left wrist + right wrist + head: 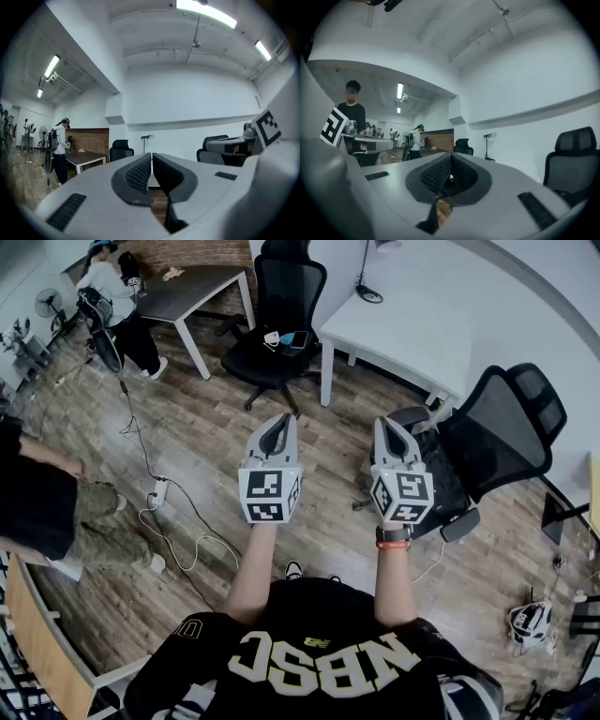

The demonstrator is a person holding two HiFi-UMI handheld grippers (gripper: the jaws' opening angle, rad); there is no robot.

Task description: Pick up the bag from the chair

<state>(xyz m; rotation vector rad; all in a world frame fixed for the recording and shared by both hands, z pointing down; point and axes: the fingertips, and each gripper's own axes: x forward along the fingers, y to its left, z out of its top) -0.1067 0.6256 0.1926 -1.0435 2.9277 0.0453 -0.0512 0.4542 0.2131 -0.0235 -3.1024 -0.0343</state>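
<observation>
With our left claw [279,424] and right claw [389,429] both pressed together and empty, we risk shoving the black bag [450,486] off the chair [511,423] seat unless they part first.

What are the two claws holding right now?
Nothing. The left claw and the right claw are both shut with nothing between them.
</observation>
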